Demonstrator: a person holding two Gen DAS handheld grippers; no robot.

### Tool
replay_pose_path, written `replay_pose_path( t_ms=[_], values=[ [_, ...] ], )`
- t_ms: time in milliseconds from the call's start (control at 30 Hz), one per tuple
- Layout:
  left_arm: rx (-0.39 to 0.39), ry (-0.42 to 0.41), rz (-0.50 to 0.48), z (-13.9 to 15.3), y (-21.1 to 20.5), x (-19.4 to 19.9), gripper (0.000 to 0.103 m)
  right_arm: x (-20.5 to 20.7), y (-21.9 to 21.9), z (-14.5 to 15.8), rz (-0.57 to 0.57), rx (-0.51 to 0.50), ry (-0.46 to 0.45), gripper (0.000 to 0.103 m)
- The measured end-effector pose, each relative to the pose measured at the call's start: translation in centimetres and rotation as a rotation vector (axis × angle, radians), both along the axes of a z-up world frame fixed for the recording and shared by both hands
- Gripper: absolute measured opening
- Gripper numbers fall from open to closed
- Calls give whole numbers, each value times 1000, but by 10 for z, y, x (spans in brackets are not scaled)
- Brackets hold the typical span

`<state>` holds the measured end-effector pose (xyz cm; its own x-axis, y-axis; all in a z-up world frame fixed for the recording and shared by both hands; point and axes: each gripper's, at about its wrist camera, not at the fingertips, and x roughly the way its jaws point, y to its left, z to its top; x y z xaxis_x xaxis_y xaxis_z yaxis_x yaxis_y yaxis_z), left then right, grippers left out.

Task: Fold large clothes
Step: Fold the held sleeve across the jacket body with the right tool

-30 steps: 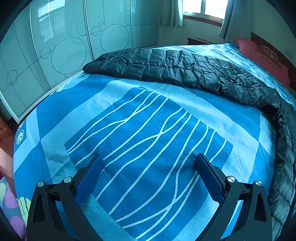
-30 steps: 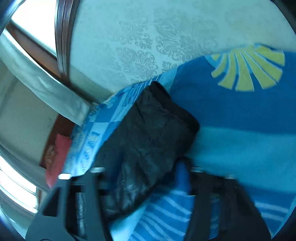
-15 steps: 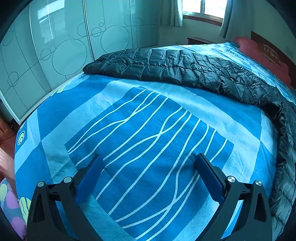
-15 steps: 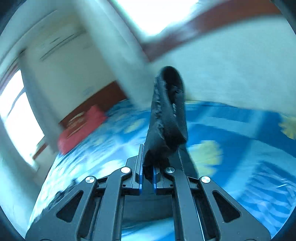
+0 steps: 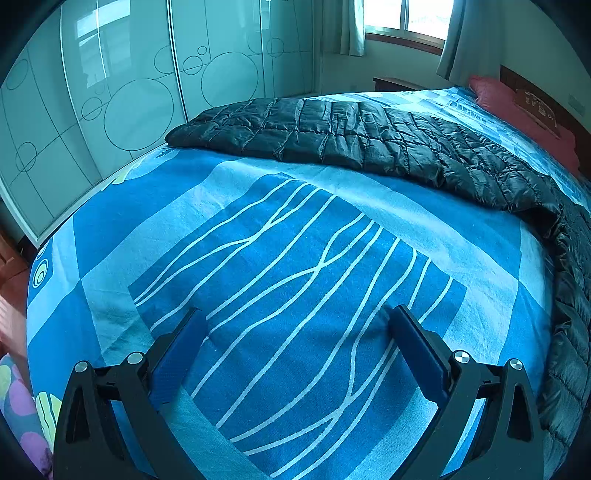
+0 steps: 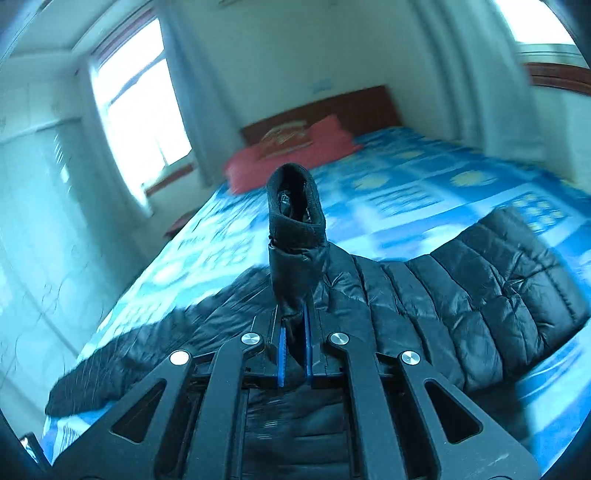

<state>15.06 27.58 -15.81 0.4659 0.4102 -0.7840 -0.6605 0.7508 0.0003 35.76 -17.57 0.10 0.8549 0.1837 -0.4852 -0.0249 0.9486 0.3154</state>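
Note:
A large black quilted down jacket lies spread across a bed with a blue patterned sheet. My left gripper is open and empty, low over the sheet, well short of the jacket. My right gripper is shut on the jacket's sleeve, whose cuff stands up above the fingers. The jacket's body lies below and beyond the right gripper.
A red pillow and a wooden headboard are at the far end of the bed. White sliding wardrobe doors run along the left side. Windows with curtains are at the back.
My right gripper closed on the sleeve and swung around with it, lifting it; its view turned from the wall to the bed's head. My left gripper stayed almost still.

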Motion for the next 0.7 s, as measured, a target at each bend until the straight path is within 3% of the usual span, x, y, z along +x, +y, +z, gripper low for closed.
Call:
replay_pose_path(
  t_ms=[267, 533, 633, 700],
  values=[
    [2, -8, 0, 0, -1, -3, 99, 26, 115, -48, 143, -99, 118, 7],
    [4, -8, 0, -1, 0, -3, 99, 44, 172, -96, 229, -143, 249, 12],
    [8, -6, 1, -1, -1, -2, 99, 42, 171, -98, 266, -112, 278, 31],
    [9, -4, 1, -1, -1, -2, 99, 33, 162, -90, 279, -59, 265, 59]
  ],
)
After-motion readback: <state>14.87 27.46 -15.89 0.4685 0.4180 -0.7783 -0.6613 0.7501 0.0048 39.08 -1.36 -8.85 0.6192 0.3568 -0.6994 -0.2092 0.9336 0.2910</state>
